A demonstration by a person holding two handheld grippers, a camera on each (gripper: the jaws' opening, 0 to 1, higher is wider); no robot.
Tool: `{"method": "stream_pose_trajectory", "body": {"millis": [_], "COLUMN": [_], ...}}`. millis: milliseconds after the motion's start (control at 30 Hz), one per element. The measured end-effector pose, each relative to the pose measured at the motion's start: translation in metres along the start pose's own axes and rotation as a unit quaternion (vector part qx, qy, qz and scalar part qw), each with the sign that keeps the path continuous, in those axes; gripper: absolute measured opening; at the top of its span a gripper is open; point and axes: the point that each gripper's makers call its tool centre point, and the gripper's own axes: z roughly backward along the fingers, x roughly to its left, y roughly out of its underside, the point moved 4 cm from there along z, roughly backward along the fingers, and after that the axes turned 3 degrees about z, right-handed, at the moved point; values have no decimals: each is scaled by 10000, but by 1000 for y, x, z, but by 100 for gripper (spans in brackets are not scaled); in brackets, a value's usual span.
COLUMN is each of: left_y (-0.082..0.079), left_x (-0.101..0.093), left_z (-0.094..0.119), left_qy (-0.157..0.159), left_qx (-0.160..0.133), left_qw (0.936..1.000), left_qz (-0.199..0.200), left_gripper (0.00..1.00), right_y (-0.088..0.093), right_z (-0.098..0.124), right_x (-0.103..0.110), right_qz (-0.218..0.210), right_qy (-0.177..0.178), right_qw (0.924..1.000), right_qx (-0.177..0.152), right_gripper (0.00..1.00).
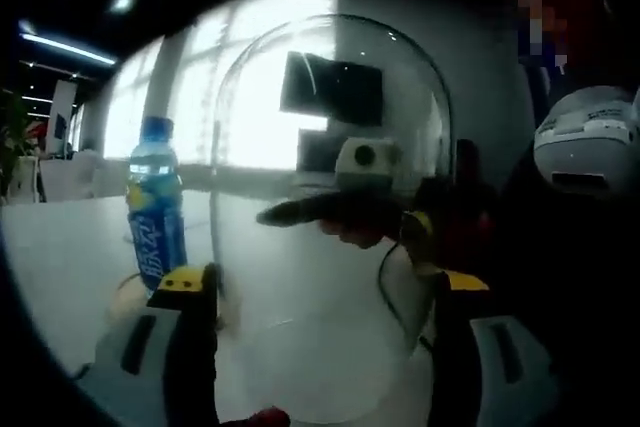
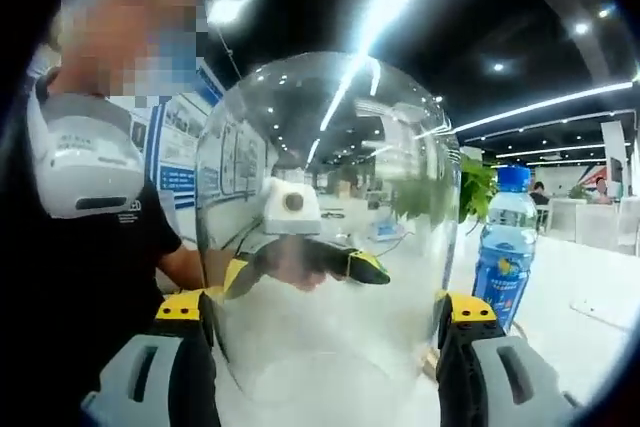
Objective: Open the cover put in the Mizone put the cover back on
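Left gripper (image 1: 320, 292): yellow-tipped grey jaws spread wide, pressed on either side of the cover.
Right gripper (image 2: 325, 322): same yellow-and-grey jaws, wide apart, clasping the cover's opposite sides.
Cover (image 2: 330, 217): tall clear dome, smooth and glossy, rounded top, open circular rim; held between both grippers, seemingly lifted off the table; the opposite gripper is visible through it.
Mizone (image 1: 157, 209): slim plastic bottle, blue cap, blue label with yellow; upright on the table, beside the cover, outside it.
Table (image 1: 60, 267): flat, white, smooth.
Person (image 2: 90, 247): dark short-sleeved shirt, behind the dome.
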Motion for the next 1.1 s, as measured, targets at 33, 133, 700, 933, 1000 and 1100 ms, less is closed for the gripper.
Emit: {"method": "stream_pose_trajectory", "body": {"millis": [33,133,700,933,1000,1100], "left_y": [0,-2,-5,-7,-8,-8], "left_x": [0,-1,-3,-2,-2,-1], "left_z": [-1,-1,-8,-6,-5,-5], "left_qy": [-7,-25,54,53,56,91], "left_qx": [13,55,199,111,76,68], "left_qw": [10000,10000,9998,9999,9999,9999], "left_qz": [-5,-73,-62,23,38,59], "left_gripper": [78,78,83,82,82,82], "right_y": [0,3,16,14,13,13], "right_z": [0,0,-3,-4,-4,-4], "right_x": [0,0,1,1,1,1], "right_qz": [-20,-110,-440,-385,-423,-425], "right_qy": [9,19,-52,-81,-76,-60], "right_qw": [10000,9999,9990,9991,9991,9991], "right_qx": [-2,11,17,149,64,7], "right_gripper": [86,87,89,89,89,89]}}
